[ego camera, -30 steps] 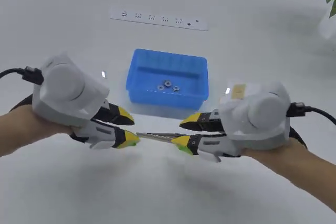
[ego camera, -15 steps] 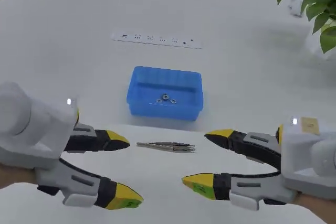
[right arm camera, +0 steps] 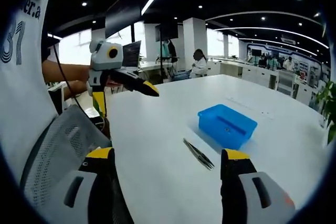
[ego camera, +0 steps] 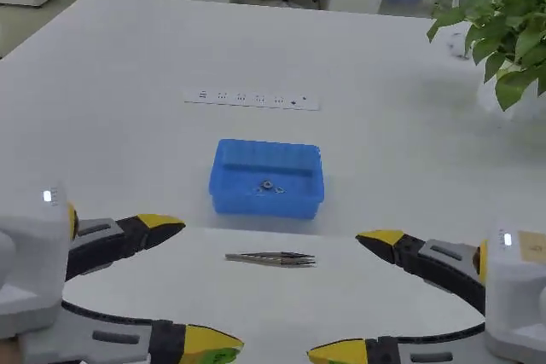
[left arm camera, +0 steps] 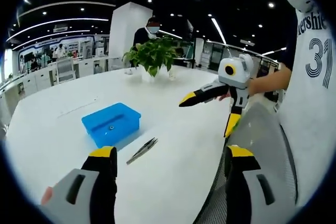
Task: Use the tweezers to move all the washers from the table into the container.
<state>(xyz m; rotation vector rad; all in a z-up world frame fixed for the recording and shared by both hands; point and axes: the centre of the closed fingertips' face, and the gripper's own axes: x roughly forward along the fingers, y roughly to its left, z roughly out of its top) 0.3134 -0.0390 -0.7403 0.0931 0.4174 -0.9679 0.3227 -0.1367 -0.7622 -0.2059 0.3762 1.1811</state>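
White bench [ego camera: 128, 83] in open office. Washers [ego camera: 266, 186] in blue container [ego camera: 266, 204] tiny, count hard to tell. Tweezers [ego camera: 270, 258] lie flat on bench just in front of container, between both grippers, untouched. Left gripper [ego camera: 203, 287] and right gripper [ego camera: 339, 294] cut off at lower edge, held low, jaws of each wide apart, holding nothing.

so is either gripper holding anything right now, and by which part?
Nothing held. Left gripper and right gripper are both open; the tweezers lie free on the table between them, in front of the container.
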